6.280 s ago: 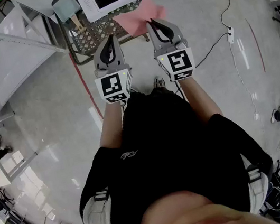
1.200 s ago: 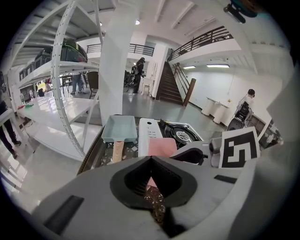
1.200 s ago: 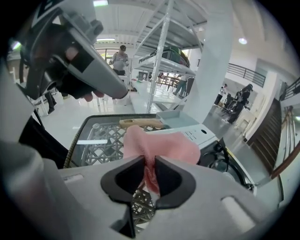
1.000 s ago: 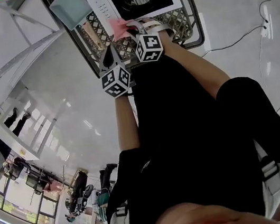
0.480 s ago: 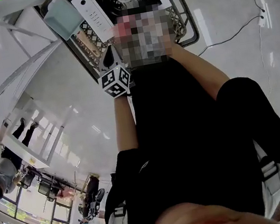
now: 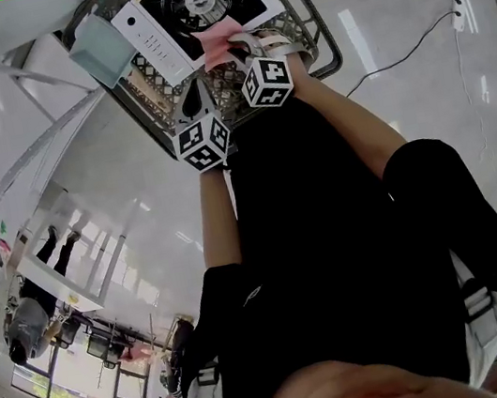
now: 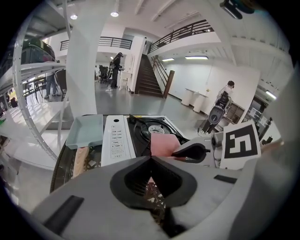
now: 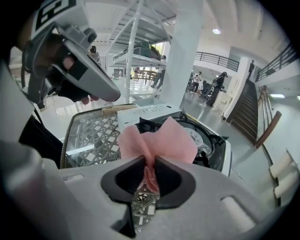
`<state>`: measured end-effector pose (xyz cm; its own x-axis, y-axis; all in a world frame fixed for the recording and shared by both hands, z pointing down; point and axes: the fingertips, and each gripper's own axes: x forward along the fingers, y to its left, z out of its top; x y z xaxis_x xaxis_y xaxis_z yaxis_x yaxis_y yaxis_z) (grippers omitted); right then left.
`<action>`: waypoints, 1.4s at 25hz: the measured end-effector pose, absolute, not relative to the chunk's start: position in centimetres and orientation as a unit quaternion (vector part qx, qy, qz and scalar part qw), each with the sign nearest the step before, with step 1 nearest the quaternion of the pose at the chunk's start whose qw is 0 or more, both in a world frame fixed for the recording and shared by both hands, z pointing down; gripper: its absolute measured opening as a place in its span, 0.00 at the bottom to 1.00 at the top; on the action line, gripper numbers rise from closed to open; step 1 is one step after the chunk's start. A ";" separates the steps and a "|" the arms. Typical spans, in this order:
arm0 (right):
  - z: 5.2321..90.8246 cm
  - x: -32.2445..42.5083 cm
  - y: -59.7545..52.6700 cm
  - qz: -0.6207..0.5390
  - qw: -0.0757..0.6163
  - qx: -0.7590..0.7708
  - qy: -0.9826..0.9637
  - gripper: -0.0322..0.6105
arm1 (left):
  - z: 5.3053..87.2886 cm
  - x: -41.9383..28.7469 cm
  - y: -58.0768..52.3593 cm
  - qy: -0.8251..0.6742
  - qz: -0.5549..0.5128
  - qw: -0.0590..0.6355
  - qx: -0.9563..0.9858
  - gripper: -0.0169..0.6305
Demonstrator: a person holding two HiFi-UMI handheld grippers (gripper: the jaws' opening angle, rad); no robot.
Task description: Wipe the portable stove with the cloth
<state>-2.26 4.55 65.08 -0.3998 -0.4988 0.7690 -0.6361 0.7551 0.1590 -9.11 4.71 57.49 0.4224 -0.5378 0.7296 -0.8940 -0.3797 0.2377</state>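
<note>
The portable stove (image 6: 195, 2) is white with a black burner and stands on a wicker table with a glass top (image 6: 319, 33). My right gripper (image 6: 239, 49) is shut on a pink cloth (image 6: 217, 44) at the stove's near edge. In the right gripper view the cloth (image 8: 157, 140) fans out from between the jaws of that gripper (image 8: 151, 165), in front of the stove (image 8: 206, 138). My left gripper (image 6: 187, 107) hovers over the table just left of it, shut with nothing held. The left gripper view shows this gripper (image 7: 151, 159), the stove (image 7: 136, 136) and the cloth (image 7: 164, 144).
A teal tray (image 6: 103, 47) lies left of the stove, with a wooden handle (image 7: 80, 159) beside it. A white metal shelf frame (image 6: 3, 103) stands to the left of the table. A cable (image 6: 413, 50) runs over the floor at the right.
Since the earliest frame I have come up to the table, and both grippers now reach over it. Over the last second the grippers barely moved; the view shifted slightly.
</note>
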 end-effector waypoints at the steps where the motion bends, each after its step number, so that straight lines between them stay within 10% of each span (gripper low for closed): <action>1: 65.1 -2.0 4.6 0.082 0.429 0.344 -0.831 0.15 | 57.5 -8.8 4.7 -0.455 0.282 0.316 0.783 0.02; 35: 65.1 5.2 4.8 0.124 0.418 0.412 -0.800 0.16 | 58.5 -3.2 3.9 -0.399 0.312 0.300 0.808 0.02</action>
